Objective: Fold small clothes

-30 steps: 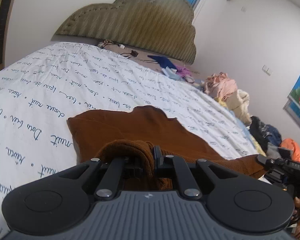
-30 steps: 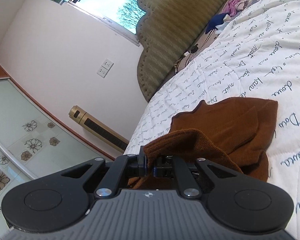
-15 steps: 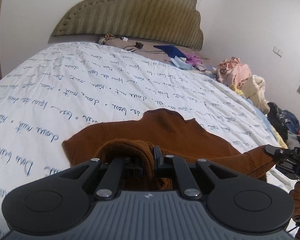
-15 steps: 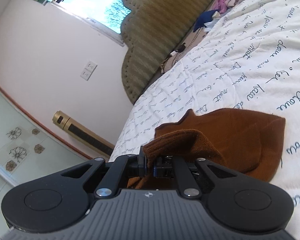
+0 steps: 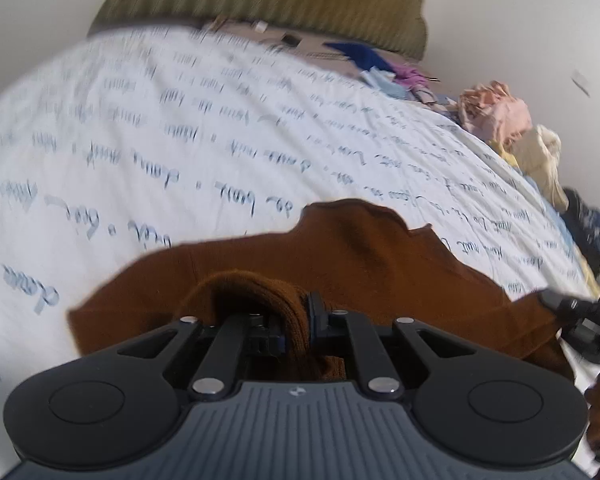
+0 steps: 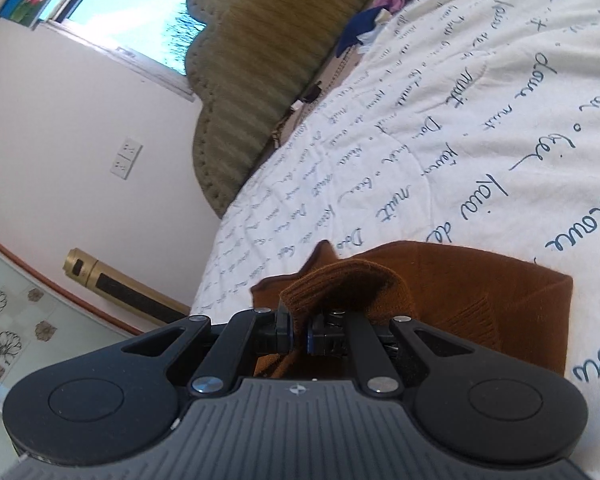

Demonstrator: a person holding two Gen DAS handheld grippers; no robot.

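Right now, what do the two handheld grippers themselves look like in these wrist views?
Both match: the left gripper and right gripper each have a ribbed grey body with a small emblem, flanked by round black lobes. Black linkage arms with silver pivot pins run forward to black fingers; blue edging shows at the pads. No cables or sleeves are visible.
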